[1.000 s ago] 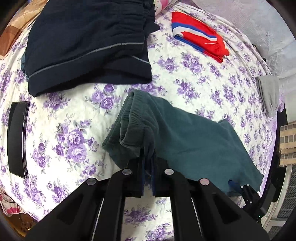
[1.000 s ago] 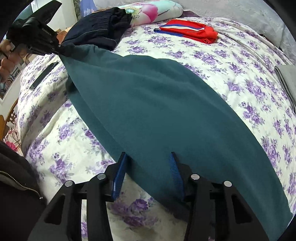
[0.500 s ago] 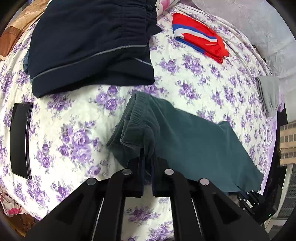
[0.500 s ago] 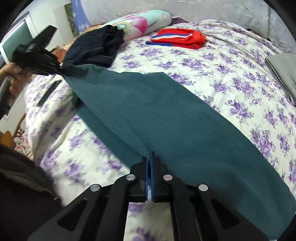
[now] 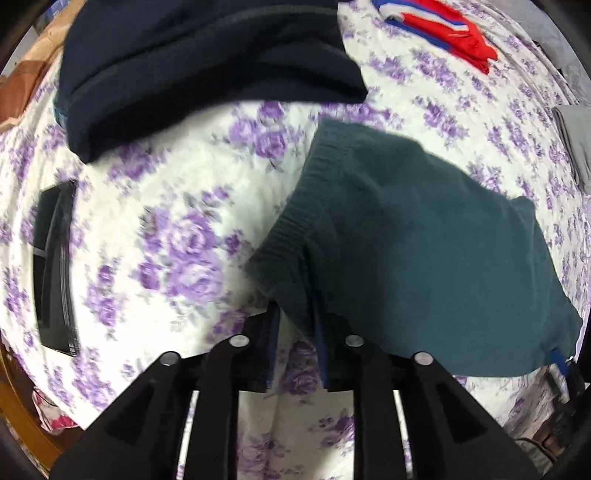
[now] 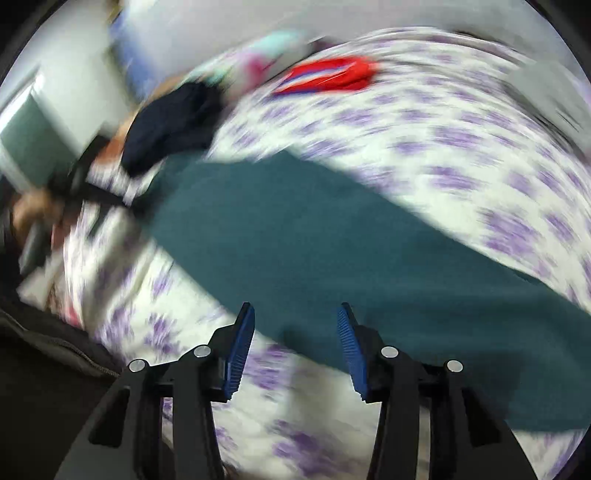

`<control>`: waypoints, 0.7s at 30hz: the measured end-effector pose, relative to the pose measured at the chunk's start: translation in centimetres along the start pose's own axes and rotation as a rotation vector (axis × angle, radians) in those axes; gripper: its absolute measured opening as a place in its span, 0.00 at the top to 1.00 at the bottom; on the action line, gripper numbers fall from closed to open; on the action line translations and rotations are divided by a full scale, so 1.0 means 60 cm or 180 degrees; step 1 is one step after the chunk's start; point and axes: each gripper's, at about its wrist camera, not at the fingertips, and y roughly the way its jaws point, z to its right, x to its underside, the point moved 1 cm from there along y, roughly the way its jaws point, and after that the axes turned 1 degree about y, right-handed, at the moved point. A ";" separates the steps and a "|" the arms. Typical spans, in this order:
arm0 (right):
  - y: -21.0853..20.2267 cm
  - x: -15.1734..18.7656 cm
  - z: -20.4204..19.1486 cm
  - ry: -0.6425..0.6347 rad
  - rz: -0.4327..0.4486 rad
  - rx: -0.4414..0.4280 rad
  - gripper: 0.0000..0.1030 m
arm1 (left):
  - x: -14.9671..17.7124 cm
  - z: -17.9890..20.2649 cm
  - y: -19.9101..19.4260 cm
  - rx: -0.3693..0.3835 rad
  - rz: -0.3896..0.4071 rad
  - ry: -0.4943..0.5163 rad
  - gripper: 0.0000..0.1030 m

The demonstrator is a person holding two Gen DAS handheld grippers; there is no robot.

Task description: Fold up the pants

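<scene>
The dark green pants [image 5: 424, 258] lie across the floral bed sheet [image 5: 177, 192], ribbed waistband toward my left gripper [image 5: 295, 328]. Pointing down just above the bed, that gripper's jaws are opening, and a fold of the waistband still hangs loosely between the pads. In the blurred right wrist view the pants [image 6: 332, 240] stretch away from my right gripper [image 6: 295, 343]. Its jaws are opening too, the blue pads [image 6: 240, 343] wide apart over the near edge of the cloth, gripping nothing. The left gripper [image 6: 74, 177] shows there as a dark blur in a hand at the far left.
A dark navy garment [image 5: 207, 62] lies at the head of the bed, beyond the waistband. Red, white and blue folded clothing [image 5: 443, 29] and a grey folded piece [image 5: 572, 140] lie to the right. A black flat device [image 5: 53, 269] rests at the left edge. A dark zipped jacket [image 6: 37, 387] is close by.
The left gripper sank toward the bed and its jaws parted from the waistband. The right gripper shut on the pants' edge, then opened again and swung sideways; its view is now blurred.
</scene>
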 end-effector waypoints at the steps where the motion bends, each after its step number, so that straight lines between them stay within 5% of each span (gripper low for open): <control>1: -0.024 0.003 0.040 0.0273 0.0111 0.0108 0.55 | -0.003 -0.003 -0.014 -0.0070 0.0085 -0.0029 0.63; 3: -0.067 0.019 0.127 0.0828 0.0307 0.0453 0.55 | -0.008 -0.008 -0.044 -0.0206 0.0375 -0.0089 0.51; 6: -0.147 0.079 0.270 0.1902 0.0612 0.1126 0.55 | -0.017 0.002 -0.077 -0.0085 0.0677 -0.0087 0.44; 9: -0.208 0.145 0.351 0.2683 0.0941 0.1226 0.55 | -0.016 0.031 -0.081 0.0086 0.0739 0.0056 0.43; 15: -0.240 0.200 0.398 0.3122 0.1125 0.1173 0.55 | 0.006 0.113 -0.036 0.0264 0.0547 0.0434 0.42; 21: -0.219 0.209 0.418 0.3293 0.0985 0.1122 0.55 | 0.020 0.143 0.001 0.0275 0.0328 0.0479 0.42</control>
